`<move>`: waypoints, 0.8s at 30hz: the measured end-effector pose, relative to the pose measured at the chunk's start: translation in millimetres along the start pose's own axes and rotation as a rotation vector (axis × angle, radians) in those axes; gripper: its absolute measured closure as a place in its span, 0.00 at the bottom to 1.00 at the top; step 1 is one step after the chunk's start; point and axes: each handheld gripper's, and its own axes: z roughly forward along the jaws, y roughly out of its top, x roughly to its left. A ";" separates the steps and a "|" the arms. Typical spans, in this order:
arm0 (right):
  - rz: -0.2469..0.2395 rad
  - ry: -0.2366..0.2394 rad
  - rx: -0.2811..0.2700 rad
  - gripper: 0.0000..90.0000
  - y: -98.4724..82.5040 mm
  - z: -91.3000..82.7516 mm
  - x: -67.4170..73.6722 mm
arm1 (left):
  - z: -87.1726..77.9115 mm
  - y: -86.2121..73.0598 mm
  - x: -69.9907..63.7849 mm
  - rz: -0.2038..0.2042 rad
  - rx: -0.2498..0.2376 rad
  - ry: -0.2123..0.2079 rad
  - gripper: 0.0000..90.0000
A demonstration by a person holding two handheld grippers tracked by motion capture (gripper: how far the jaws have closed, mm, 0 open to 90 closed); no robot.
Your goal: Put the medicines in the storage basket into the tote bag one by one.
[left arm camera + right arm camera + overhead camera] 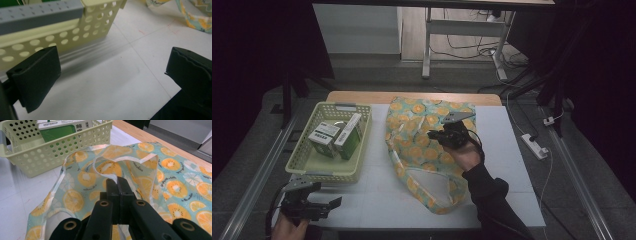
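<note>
**Gripper pinches fruit-print bag as basket waits alongside**

A tote bag [427,150] printed with orange and kiwi slices lies flat across the middle of the white table [512,165], its handles toward the near edge and its far end close to the table's wooden strip. The right gripper [437,134], held in a dark-sleeved hand, rests over the bag's upper right part; in the right gripper view its jaws stand pressed together on a fold of the bag's cloth, with a pale trimmed edge of the fabric [110,172] raised just ahead of the tips.

To the left of the bag, apart from it, sits a pale yellow basket [312,167] with punched holes, holding green and white boxes [339,136]. The left gripper [332,205] hovers at the near left corner of the table, just in front of the basket's near wall [75,32]. Its jaws stand wide apart with nothing but bare table between them.
</note>
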 end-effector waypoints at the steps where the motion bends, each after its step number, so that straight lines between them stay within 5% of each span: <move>1: 0.000 0.001 -0.001 0.99 -0.1 0.1 0.0 | -1.3 0.8 0.3 0.000 -0.006 -0.006 0.00; 13: -0.001 0.007 0.003 0.99 0.7 -0.2 0.8 | -13.4 14.7 3.7 0.026 -0.077 -0.045 0.00; 24: -0.004 0.008 -0.001 0.99 2.0 -3.1 0.7 | -20.4 33.5 9.2 0.027 -0.124 -0.019 0.00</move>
